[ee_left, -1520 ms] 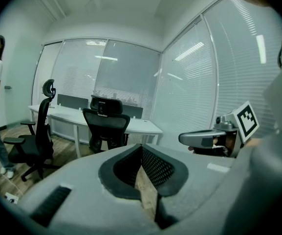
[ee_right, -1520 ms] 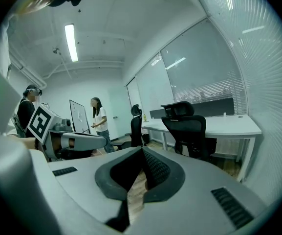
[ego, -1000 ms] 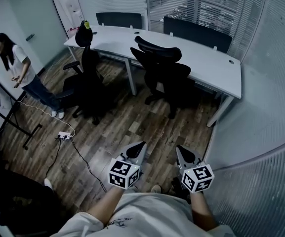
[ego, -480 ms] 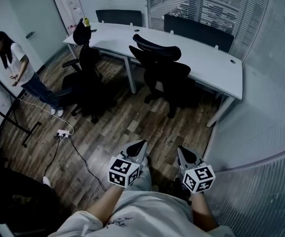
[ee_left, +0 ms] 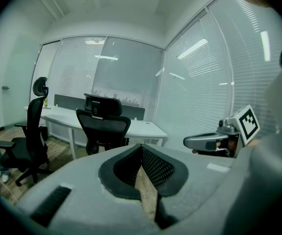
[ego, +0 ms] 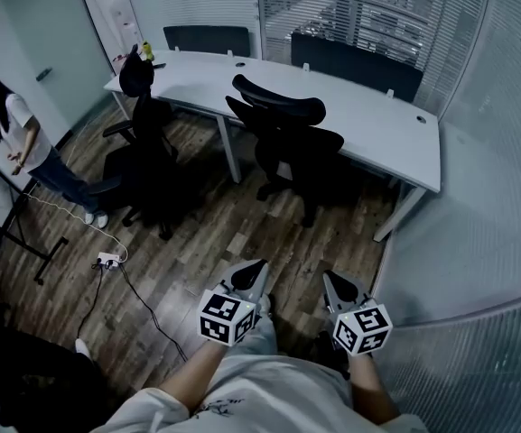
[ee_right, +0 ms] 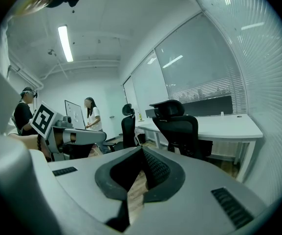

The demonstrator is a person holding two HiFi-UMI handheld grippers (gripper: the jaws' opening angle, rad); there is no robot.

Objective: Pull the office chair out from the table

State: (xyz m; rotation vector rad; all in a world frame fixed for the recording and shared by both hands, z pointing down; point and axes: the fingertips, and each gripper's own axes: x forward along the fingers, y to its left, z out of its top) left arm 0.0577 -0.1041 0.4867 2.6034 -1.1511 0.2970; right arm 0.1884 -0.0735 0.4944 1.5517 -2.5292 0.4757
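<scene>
Black, mesh-backed and topped with a curved headrest, the office chair stands pushed up against the near edge of the long white curved table. Its back is turned toward you and its base rests on the dark wood-plank floor. You hold both grippers low in front of your body, well apart from it, side by side and aimed its way.

Your left gripper has its fingers pressed together with nothing between them, and the same goes for your right gripper. Each gripper view shows only floor past the closed tips.

Left of the task chair, a second black chair with a round headrest sits at the table's far end. Beyond it a person in a white shirt stands near the wall. A white power strip lies on the floor with its cable trailing toward you.
</scene>
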